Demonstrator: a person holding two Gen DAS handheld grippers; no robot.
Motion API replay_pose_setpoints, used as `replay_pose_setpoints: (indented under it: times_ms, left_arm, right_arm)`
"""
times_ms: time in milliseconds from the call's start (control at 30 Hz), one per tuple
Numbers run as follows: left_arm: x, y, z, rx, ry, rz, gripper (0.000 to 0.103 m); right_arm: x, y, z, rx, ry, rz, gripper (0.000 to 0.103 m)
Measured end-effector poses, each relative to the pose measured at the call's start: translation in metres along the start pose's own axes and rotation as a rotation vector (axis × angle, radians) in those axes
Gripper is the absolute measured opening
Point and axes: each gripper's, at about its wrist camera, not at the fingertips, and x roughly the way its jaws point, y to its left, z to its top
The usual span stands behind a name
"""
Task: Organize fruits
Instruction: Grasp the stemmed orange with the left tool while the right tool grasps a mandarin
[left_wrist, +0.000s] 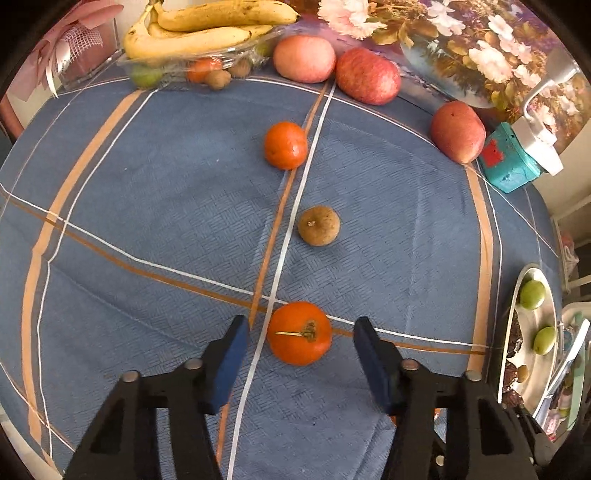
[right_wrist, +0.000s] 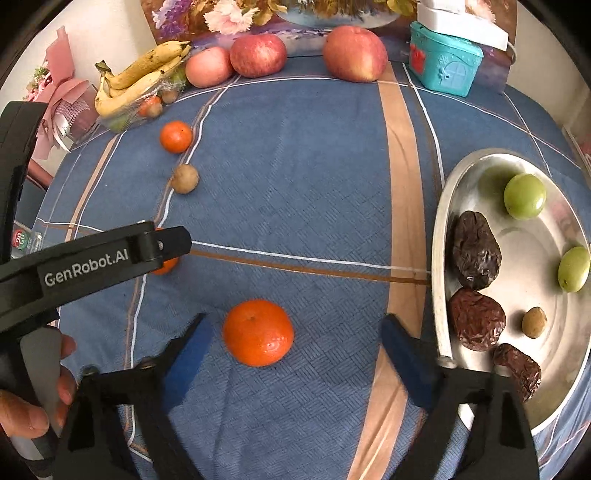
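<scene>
My left claw (left_wrist: 300, 341) is unclenched, pads either side of a small round orange tangerine with a dry stalk (left_wrist: 299, 333), not touching it; my right claw (right_wrist: 295, 343) gapes around a second orange tangerine (right_wrist: 258, 332). Both look light, soft-skinned and apt to roll, so I'd pinch gently across their middles. They lie on a blue striped woven tablecloth (left_wrist: 147, 206), just beside a shiny oval metal dish (right_wrist: 439, 236).

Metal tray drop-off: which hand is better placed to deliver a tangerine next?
Probably right. The right gripper brackets a tangerine, fingers not touching, with the metal tray right beside it. The left gripper brackets the stemmed tangerine, farther from the tray.
</scene>
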Motion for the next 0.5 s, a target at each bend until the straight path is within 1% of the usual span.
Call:
replay_pose_setpoints:
  times_ms: [33,67,100,133,200,267,400,500]
  left_arm:
    - [0.000,-0.001,0.000,-0.001,0.001,-0.004,0.055]
    - [0.000,-0.002,0.000,-0.001,0.002,-0.010,0.053]
    - [-0.001,-0.003,0.000,-0.002,0.003,-0.016,0.048]
    - [-0.002,-0.004,0.000,0.001,-0.001,-0.012,0.044]
    - [-0.004,-0.003,0.000,0.011,-0.012,-0.003,0.039]
    - [-0.008,-0.004,0.000,0.009,-0.019,-0.013,0.037]
    - [-0.012,-0.006,0.003,0.012,-0.024,-0.015,0.035]
    - [-0.011,-0.005,0.004,0.011,-0.024,-0.011,0.035]
  right_arm:
    - [0.000,0.001,0.000,-0.005,0.001,0.005,0.076]
    - [-0.001,0.001,0.000,-0.009,0.002,0.008,0.074]
    - [-0.001,0.001,0.000,-0.014,0.004,0.012,0.071]
    - [-0.001,0.003,0.000,-0.019,0.006,0.017,0.066]
    - [0.000,0.007,0.000,-0.028,0.008,0.032,0.061]
    - [0.001,0.009,0.000,-0.039,0.011,0.033,0.055]
    - [0.002,0.010,-0.001,-0.029,0.025,0.070,0.042]
    - [0.002,0.013,-0.001,-0.034,0.022,0.070,0.041]
